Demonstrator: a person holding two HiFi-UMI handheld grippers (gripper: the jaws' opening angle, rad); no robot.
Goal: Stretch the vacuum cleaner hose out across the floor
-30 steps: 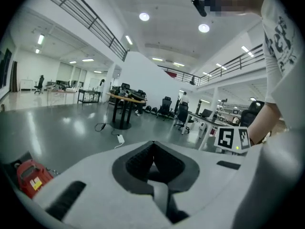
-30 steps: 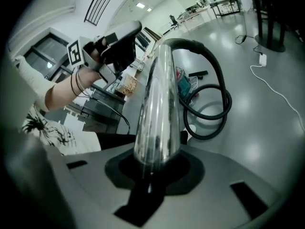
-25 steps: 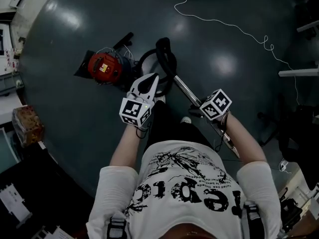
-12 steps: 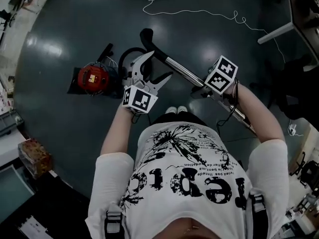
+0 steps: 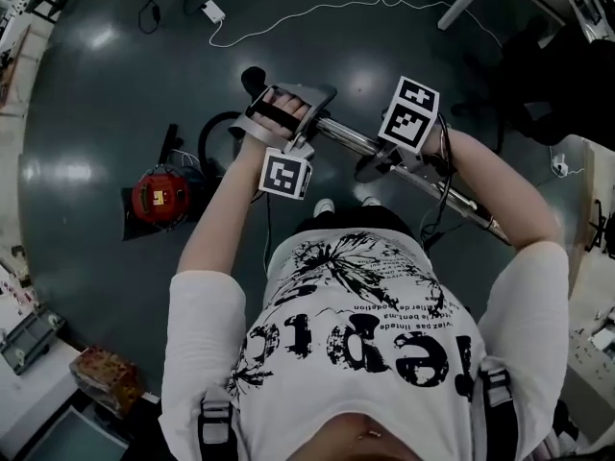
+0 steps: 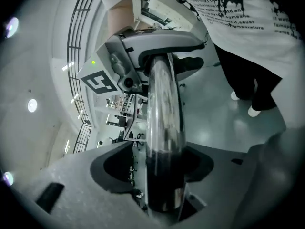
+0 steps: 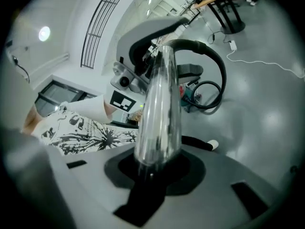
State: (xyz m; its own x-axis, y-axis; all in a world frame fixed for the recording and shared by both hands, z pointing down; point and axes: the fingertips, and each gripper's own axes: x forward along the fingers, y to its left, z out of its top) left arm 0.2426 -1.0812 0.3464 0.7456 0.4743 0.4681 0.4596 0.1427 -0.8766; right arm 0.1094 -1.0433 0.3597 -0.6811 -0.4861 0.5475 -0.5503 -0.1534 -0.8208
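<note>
Head view: left gripper (image 5: 288, 107) straddles the black end of the metal tube (image 5: 351, 139); right gripper (image 5: 380, 163) is clamped on the same tube just beside it, nearer the person; black hose (image 5: 206, 131) curls on the floor below and beyond the left gripper, down to the red vacuum cleaner (image 5: 159, 195).

Left gripper view: tube (image 6: 162, 104) runs straight out between the jaws; jaws have just been closing, but a gap shows at one side, so not gripping; right gripper (image 6: 164, 39) grips the tube further along.

Right gripper view: jaws closed around the tube (image 7: 159, 109); left gripper (image 7: 145, 37) ahead at the tube's far end; hose (image 7: 218, 75) arcs off past it.
</note>
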